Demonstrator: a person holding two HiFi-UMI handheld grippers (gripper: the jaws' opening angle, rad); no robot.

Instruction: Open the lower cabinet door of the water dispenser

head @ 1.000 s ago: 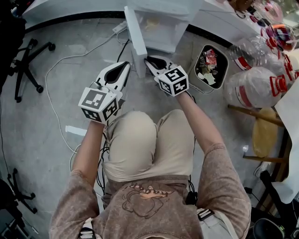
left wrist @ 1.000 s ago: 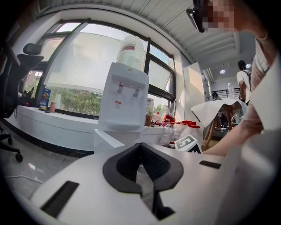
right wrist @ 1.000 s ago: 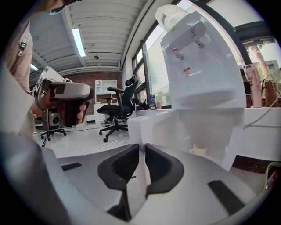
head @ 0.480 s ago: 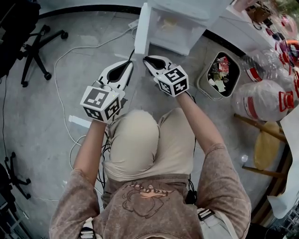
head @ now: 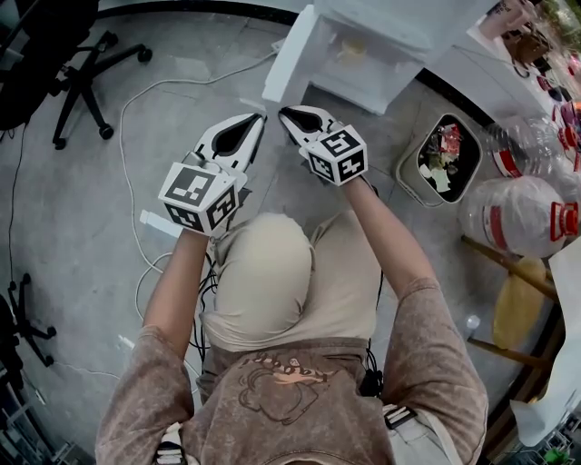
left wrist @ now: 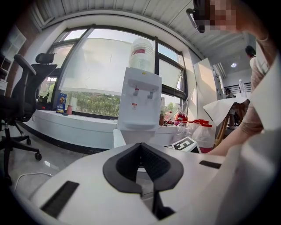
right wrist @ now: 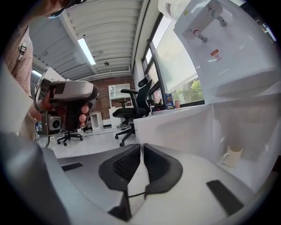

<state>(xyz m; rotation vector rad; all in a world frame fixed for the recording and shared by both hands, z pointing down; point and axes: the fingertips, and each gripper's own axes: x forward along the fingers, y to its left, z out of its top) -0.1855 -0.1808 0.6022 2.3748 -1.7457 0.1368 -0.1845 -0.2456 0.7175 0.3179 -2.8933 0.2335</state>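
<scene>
Floor (head: 82, 236) below, left gripper (head: 257, 121) and right gripper (head: 287, 114) face the cabinet door (head: 289, 56).

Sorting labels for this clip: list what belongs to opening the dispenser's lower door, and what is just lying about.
Job in hand:
- dispenser
- lower door, standing open
- left gripper
- right gripper

Lying about:
- bin
- water bottles
- office chair
- mug inside the cabinet
</scene>
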